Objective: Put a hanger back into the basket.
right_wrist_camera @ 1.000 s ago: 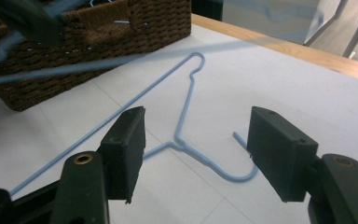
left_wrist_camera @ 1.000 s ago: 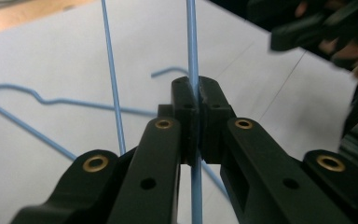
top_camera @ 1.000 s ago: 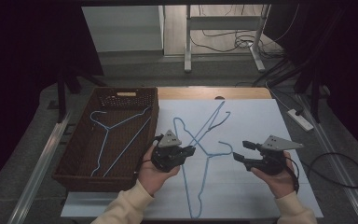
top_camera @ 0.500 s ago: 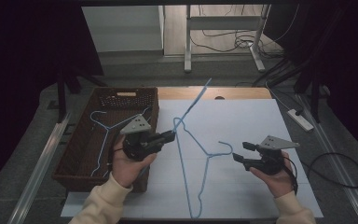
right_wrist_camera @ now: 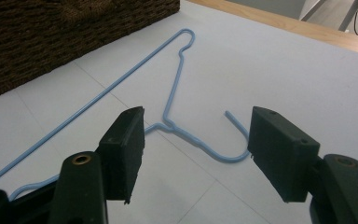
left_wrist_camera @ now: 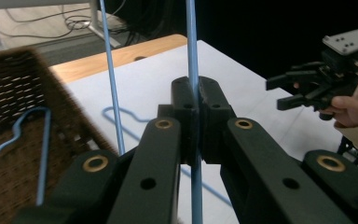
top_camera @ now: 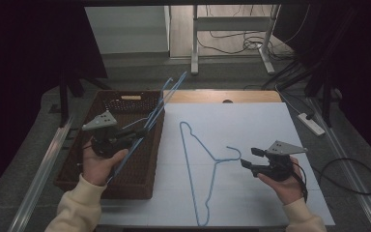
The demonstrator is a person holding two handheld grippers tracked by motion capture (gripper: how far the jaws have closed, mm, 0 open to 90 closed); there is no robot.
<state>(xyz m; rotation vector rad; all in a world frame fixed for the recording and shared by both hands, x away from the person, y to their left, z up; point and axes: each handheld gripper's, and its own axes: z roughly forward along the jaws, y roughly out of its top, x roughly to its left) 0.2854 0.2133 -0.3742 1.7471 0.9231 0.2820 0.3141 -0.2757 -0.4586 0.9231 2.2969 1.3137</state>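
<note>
Power strip [top_camera: 311, 123], white, on the floor at right of frame. Black cables [top_camera: 352, 169] looped at lower right. Metal desk frame [top_camera: 232, 36], top centre, more cables [top_camera: 244, 43] beneath it.

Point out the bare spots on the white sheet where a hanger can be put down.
Free: the far right of the white sheet, between the wooden table edge and the right gripper. Crowded: the sheet's middle, taken by the lying hanger, and the basket, where the left gripper holds a hanger over another one.

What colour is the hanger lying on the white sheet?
Light blue wire hanger; it shows best in the right gripper view.
</note>
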